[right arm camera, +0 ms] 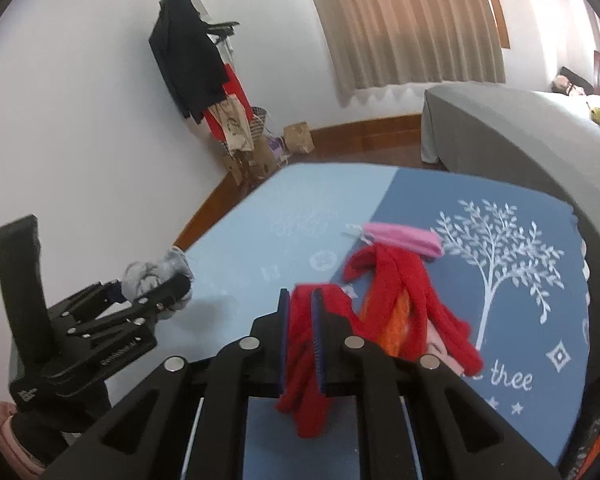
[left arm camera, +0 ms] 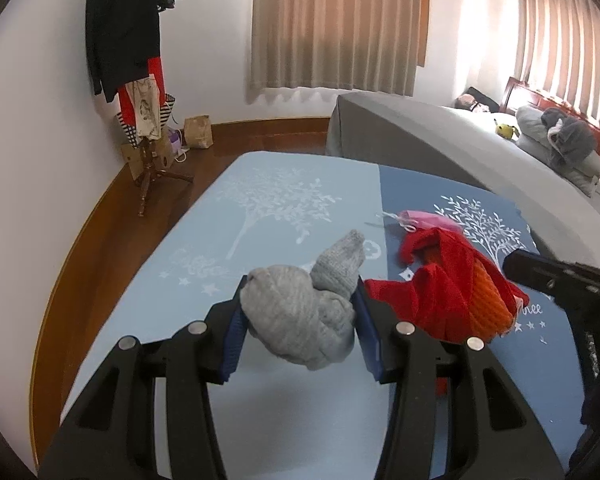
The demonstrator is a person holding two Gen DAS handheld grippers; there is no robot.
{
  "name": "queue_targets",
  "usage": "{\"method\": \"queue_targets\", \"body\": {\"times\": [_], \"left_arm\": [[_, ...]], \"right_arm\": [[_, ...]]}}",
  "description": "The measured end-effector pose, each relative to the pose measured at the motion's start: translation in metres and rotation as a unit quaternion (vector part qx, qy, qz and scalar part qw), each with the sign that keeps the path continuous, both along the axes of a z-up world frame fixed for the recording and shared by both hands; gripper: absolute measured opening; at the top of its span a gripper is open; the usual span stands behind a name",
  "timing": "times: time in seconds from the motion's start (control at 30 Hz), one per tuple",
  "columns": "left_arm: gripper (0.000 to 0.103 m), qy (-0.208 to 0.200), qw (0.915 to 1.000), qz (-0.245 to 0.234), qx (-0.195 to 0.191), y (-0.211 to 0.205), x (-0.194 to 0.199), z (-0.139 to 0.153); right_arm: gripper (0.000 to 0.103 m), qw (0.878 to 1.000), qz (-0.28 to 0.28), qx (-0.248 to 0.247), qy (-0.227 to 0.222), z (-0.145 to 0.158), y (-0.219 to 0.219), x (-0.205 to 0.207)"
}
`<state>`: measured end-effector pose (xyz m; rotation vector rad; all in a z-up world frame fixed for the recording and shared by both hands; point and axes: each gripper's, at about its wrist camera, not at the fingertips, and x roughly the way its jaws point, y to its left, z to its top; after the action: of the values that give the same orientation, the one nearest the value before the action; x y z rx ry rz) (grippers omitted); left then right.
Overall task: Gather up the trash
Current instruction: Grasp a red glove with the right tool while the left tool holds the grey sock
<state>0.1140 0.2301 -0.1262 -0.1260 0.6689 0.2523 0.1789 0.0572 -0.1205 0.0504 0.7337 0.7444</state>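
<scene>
Left wrist view, L gripper: jaws about half apart, blue pads pressed on both sides of a balled-up grey knitted sock bundle; bundle looks clear of the mat.
R gripper: jaws nearly together, pinching a fold of a red knitted fabric piece; rest trails onto the mat, w/ an orange ribbed knit piece tangled in it.
Surface: two-tone blue mat w/ white tree print; pink cloth pouch lies just beyond the red piece.
Handling (judged): all soft, light, floppy, not fragile. Grey ball: squeeze across the middle. Red piece: thin pinch may slip, loose ends could snag; bunched centre is the safer hold.
</scene>
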Motion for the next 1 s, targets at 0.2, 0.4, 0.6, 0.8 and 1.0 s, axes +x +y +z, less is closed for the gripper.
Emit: {"method": "queue_targets", "body": {"times": [0.2,0.4,0.6,0.8,1.0], "left_arm": [[0.047,0.016,0.9999,0.006,-0.005,0.006,0.0,-0.019],[0.047,0.023,0.9996,0.016,-0.007,0.017,0.004,-0.028],[0.047,0.025,0.9994,0.02,-0.009,0.024,0.009,-0.033],[0.047,0.022,0.9995,0.02,-0.012,0.023,0.008,-0.032],[0.047,0.012,0.9998,0.013,-0.008,0.013,0.002,-0.02]], "right_arm": [[0.031,0.999,0.0,-0.032,0.02,-0.028,0.015,0.009],[0.055,0.998,0.003,-0.057,0.019,-0.045,0.036,0.025],[0.04,0.996,0.012,-0.077,0.034,-0.062,0.053,0.04],[0.012,0.997,0.046,-0.045,0.04,-0.057,0.048,0.027],[0.012,0.999,0.04,-0.008,0.023,-0.026,0.025,0.008]]}}
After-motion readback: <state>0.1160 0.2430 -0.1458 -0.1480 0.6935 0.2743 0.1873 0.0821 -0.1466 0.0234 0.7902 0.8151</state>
